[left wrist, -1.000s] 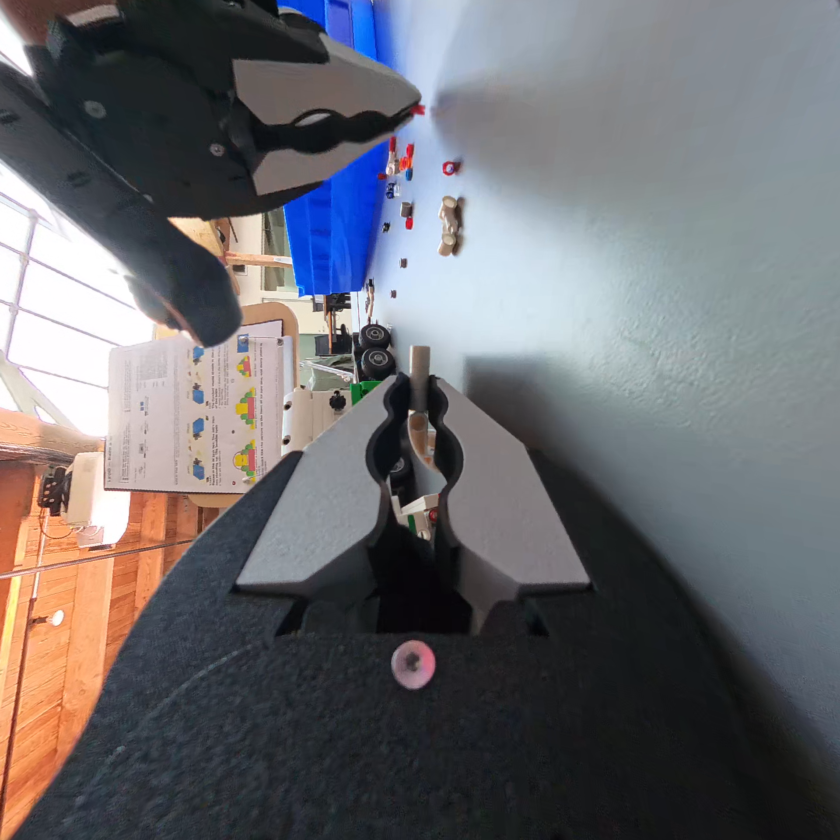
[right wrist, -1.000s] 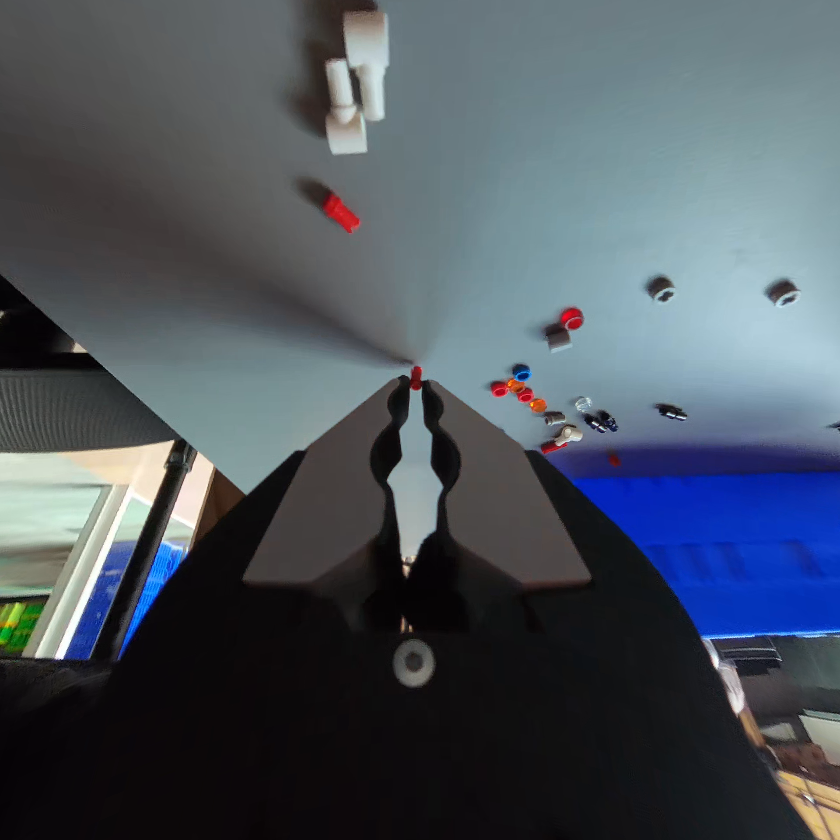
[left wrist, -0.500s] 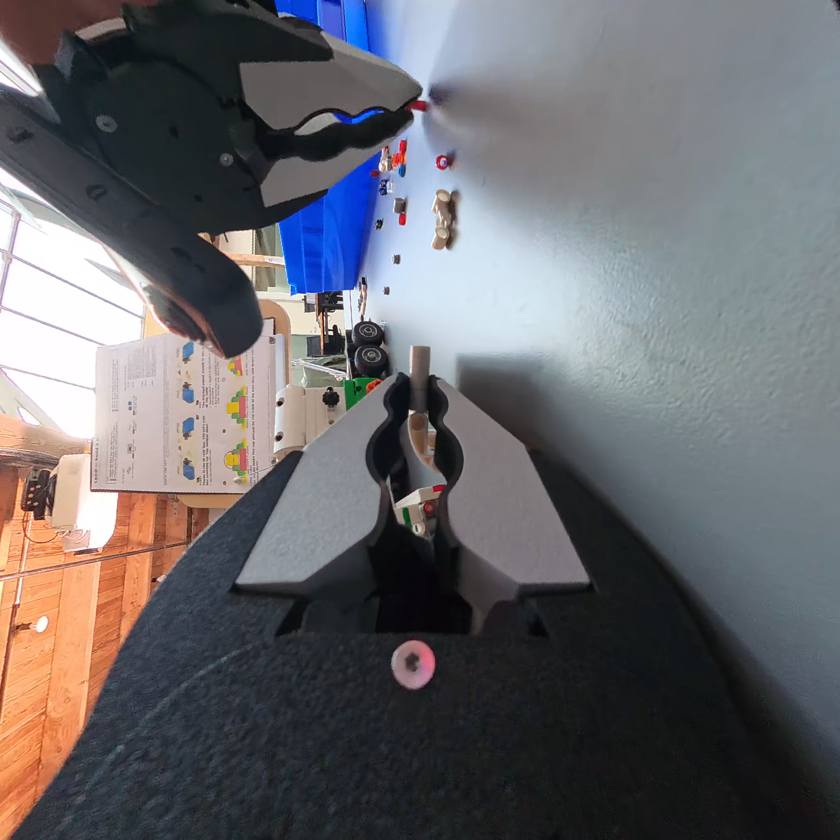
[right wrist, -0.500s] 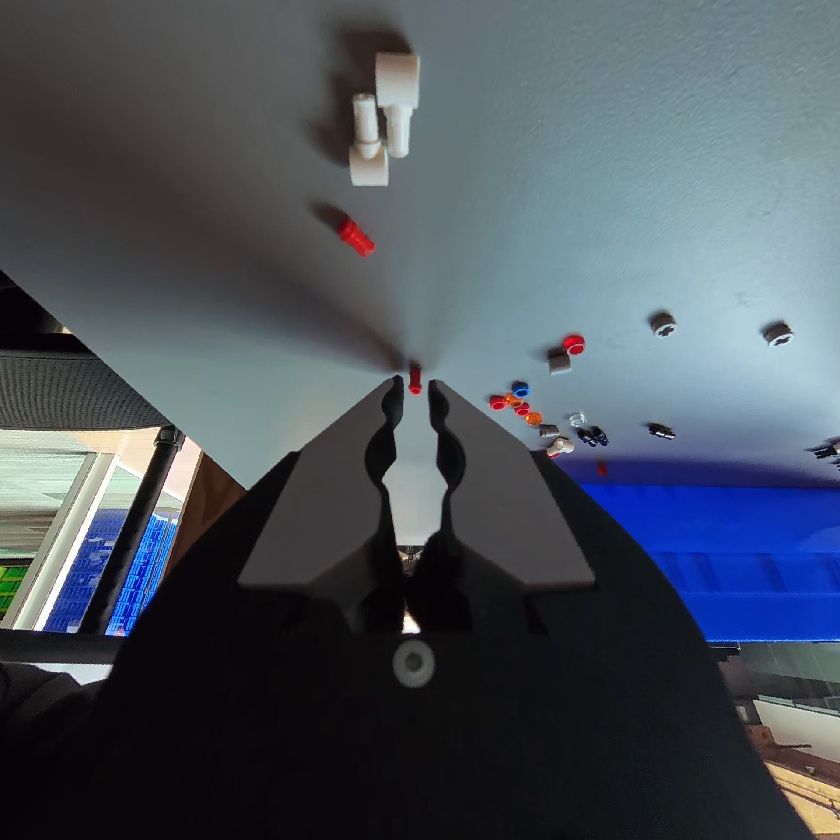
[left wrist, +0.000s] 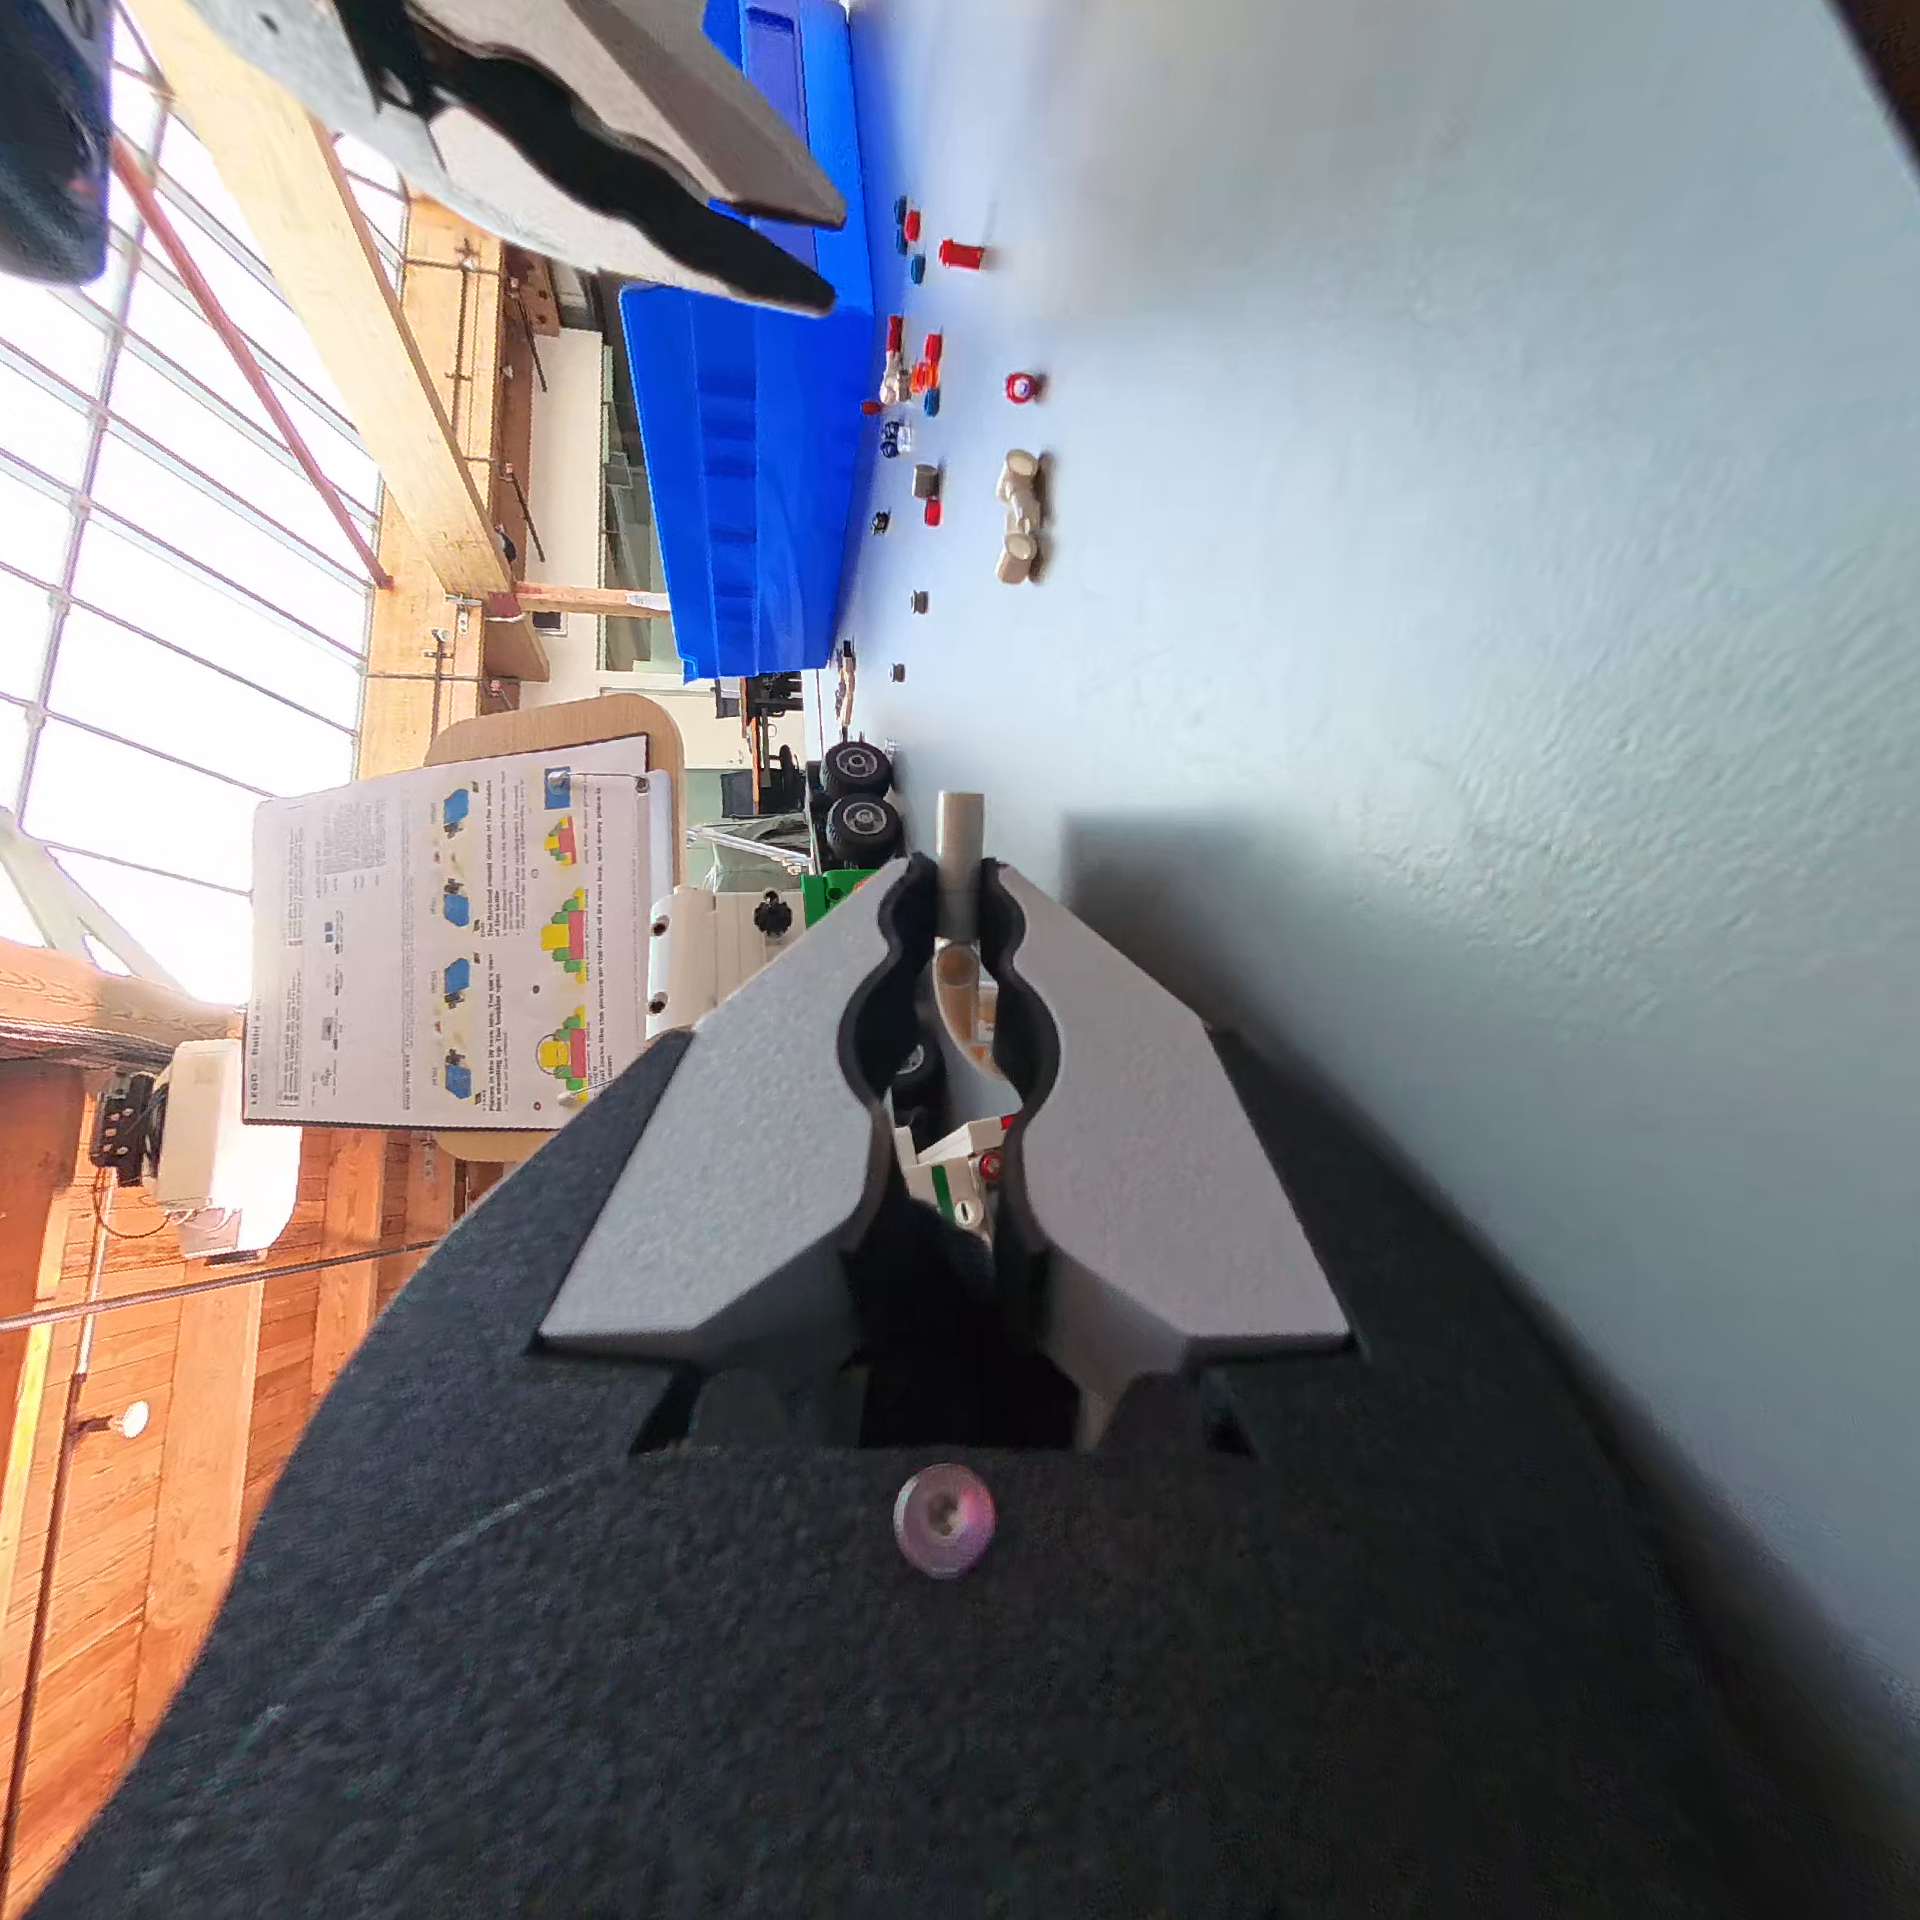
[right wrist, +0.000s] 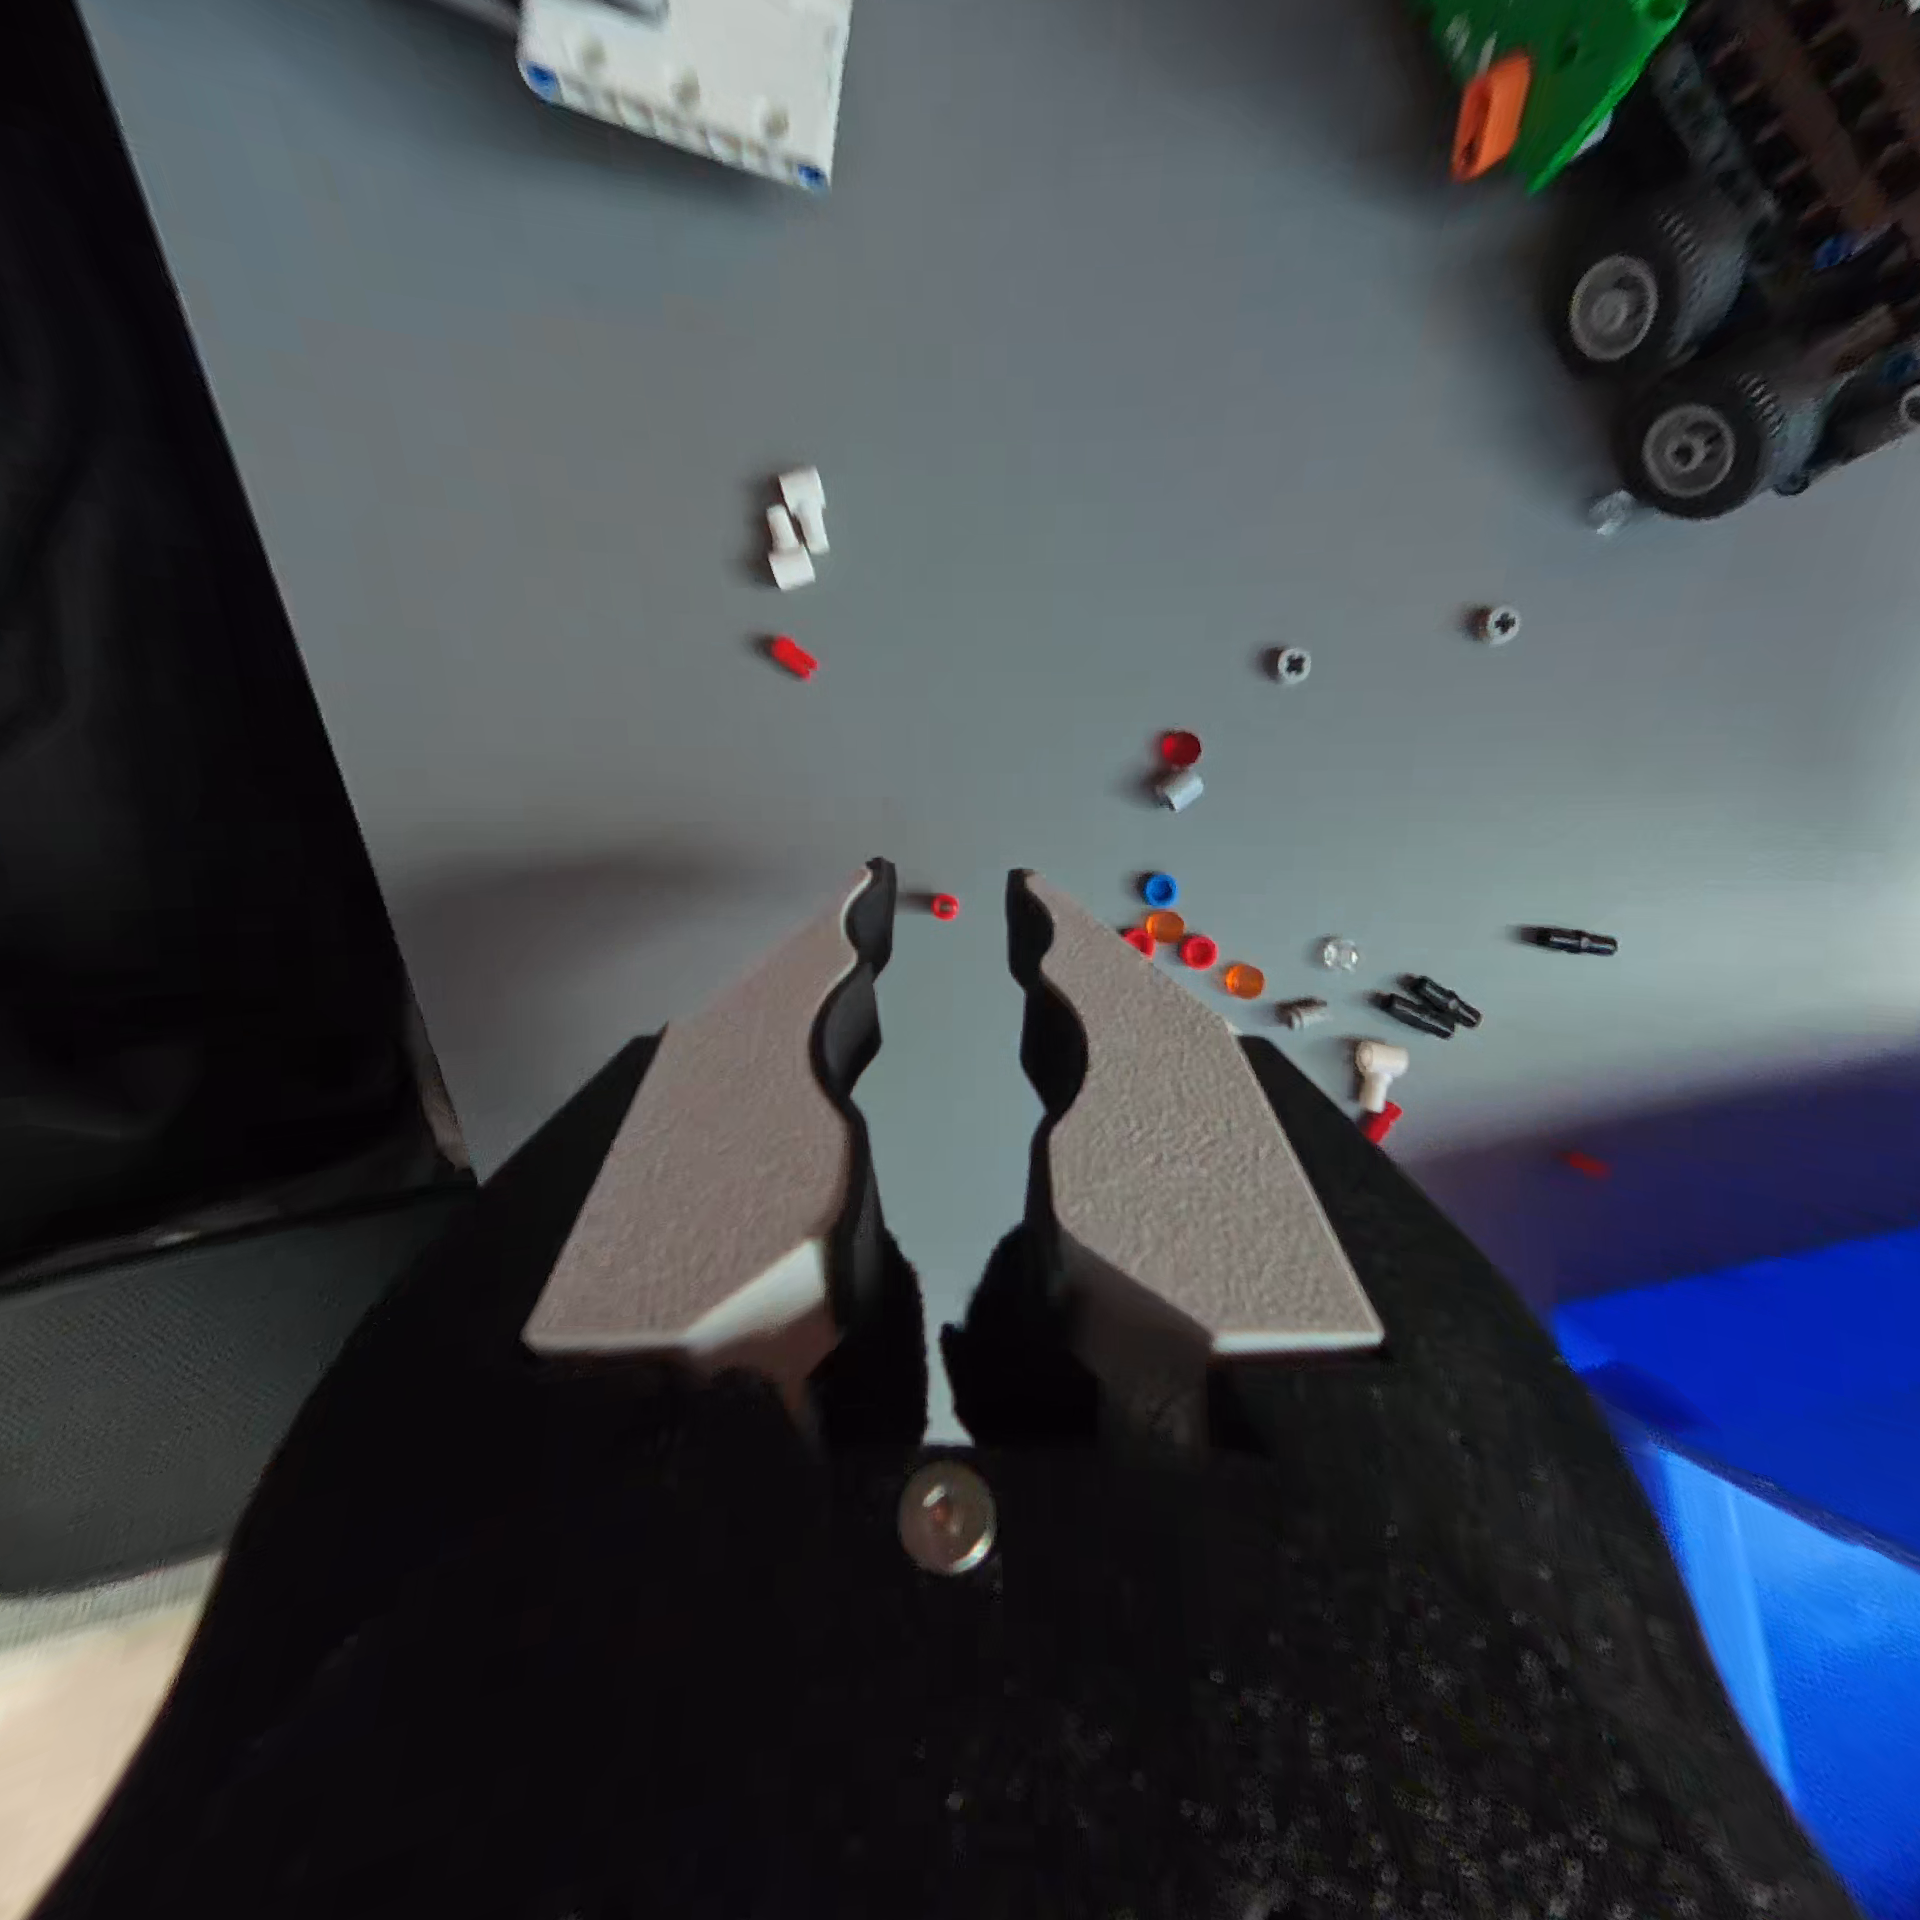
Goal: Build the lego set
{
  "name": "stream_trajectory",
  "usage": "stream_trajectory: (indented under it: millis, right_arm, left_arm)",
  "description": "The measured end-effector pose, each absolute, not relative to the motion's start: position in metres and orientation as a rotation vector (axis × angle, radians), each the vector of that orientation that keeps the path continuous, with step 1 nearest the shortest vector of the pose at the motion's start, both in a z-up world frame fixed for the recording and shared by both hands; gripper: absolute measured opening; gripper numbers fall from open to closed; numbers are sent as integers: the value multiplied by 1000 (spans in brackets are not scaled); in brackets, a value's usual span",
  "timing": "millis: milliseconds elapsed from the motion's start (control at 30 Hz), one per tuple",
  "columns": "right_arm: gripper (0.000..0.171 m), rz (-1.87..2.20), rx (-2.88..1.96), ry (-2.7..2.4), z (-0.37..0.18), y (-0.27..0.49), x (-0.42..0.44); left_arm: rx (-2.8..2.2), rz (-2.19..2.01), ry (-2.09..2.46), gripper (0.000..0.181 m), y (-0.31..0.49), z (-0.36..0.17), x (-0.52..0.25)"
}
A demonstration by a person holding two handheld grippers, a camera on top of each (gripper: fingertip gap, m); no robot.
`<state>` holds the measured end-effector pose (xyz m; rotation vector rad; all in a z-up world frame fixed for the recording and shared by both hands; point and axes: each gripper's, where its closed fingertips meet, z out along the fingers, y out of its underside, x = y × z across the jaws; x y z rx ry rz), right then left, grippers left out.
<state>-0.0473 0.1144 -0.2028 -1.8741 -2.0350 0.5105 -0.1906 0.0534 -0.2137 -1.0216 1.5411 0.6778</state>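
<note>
The only writing you have in view is on the instruction sheet (left wrist: 447,940), a white printed page propped upright on a wooden board (left wrist: 582,722) beyond the table edge in your left wrist view. It carries blocks of small black print beside rows of coloured diagrams in blue, yellow, green and red. The page lies turned sideways to you. Nothing lettered shows on the loose pieces, the blue bin (left wrist: 748,468) or anywhere in your right wrist view.
</note>
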Motion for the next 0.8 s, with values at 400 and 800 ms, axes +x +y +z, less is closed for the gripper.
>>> stream_trajectory:
  millis: [400, 800]
  right_arm:
    - [9, 351, -1835, -2049, -232, 113, -39]
    - [4, 438, -1836, -2042, -221, 107, -53]
  left_arm:
    - [-1030, 671, 1546, 6, 54, -216, -190]
    - [-1030, 669, 1547, 6, 54, -216, -190]
